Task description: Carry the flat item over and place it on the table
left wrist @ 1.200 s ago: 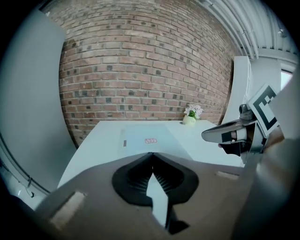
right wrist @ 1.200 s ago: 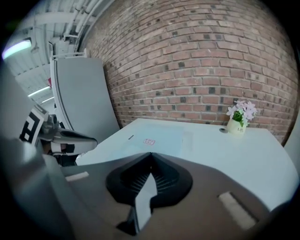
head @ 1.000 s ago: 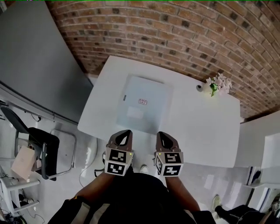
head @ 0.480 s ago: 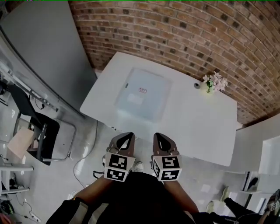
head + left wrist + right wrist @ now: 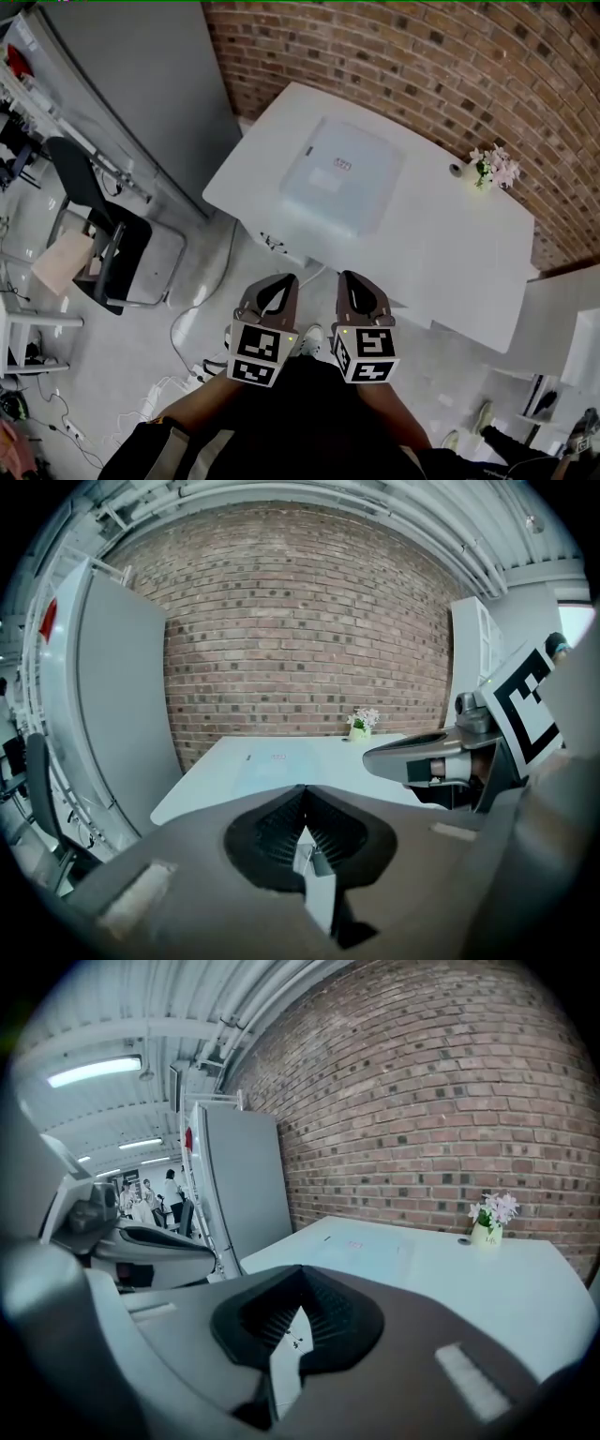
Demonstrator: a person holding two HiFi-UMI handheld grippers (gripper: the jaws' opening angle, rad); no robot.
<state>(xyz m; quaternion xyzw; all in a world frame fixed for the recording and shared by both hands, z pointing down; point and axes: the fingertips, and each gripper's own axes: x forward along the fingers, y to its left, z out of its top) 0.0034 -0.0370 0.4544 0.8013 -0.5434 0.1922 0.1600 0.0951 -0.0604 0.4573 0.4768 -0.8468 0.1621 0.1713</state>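
Observation:
A flat pale blue-white item (image 5: 340,176) with a small red mark lies on the white table (image 5: 450,253), toward its left end. It shows faintly in the left gripper view as the flat item (image 5: 272,766) and in the right gripper view as the flat item (image 5: 366,1246). My left gripper (image 5: 281,284) and right gripper (image 5: 353,281) hang side by side over the floor, short of the table's near edge. Both are shut with nothing between their jaws.
A small vase of flowers (image 5: 491,169) stands at the table's far right, by the brick wall (image 5: 422,66). A grey partition (image 5: 141,84) stands left of the table. A black chair (image 5: 103,234) and cables on the floor lie at the left.
The view has drawn back and turned: the table sits farther up and right, and more floor lies between the table and the grippers. Both grippers stay shut and side by side.

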